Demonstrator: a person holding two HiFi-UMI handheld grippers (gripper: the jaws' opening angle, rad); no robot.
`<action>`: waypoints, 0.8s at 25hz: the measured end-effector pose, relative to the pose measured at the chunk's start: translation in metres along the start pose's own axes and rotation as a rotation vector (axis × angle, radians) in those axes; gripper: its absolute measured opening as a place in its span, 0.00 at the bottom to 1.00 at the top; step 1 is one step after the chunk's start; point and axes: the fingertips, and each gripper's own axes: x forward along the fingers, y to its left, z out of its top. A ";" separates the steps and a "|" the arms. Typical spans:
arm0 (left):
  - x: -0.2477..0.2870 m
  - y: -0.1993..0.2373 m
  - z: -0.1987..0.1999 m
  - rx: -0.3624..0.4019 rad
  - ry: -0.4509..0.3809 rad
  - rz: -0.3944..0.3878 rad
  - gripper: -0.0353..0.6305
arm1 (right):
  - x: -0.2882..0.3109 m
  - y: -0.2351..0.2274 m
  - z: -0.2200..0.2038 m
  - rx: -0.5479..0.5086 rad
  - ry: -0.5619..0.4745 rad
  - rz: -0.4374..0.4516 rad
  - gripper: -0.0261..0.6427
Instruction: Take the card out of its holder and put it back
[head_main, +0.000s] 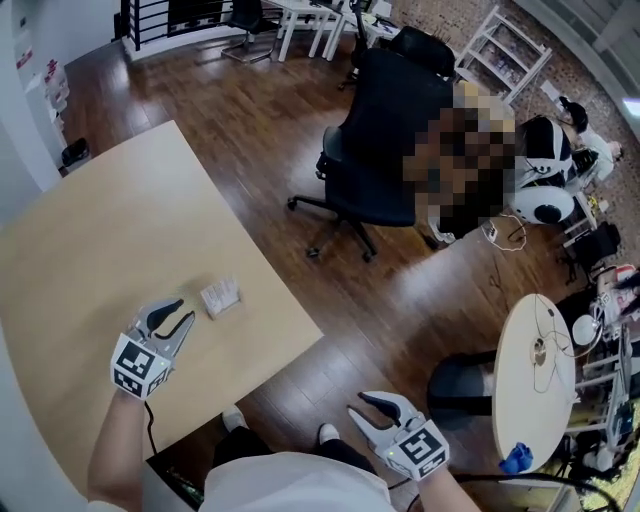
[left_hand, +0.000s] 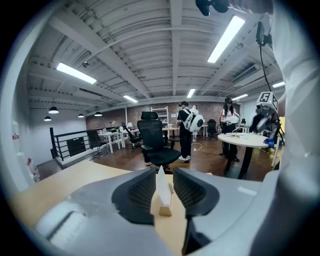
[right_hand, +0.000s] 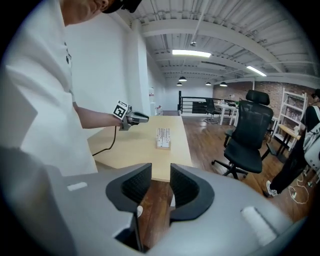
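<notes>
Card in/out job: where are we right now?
Done: the card stands upright in its holder on the table; whether it has been out and back, one moment can't show. In hand: nothing. The left gripper is open, aimed at the card but short of it; the right gripper is open, empty, off the table edge. Left: possibly nothing, or the whole pull and reinsert.

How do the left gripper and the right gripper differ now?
The left gripper is over the table, the right gripper beyond its edge, over the floor. The card holder lines up between the left gripper's jaws; only floor shows between the right gripper's. Both have jaws open, holding nothing.
</notes>
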 end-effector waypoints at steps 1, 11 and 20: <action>-0.017 -0.012 -0.001 0.002 0.007 0.025 0.22 | -0.003 -0.001 0.000 -0.021 -0.016 0.018 0.22; -0.123 -0.241 0.020 -0.231 -0.087 0.291 0.19 | -0.086 -0.033 -0.066 -0.168 -0.170 0.209 0.22; -0.142 -0.457 0.029 -0.380 -0.052 0.348 0.17 | -0.193 -0.042 -0.126 -0.207 -0.188 0.323 0.22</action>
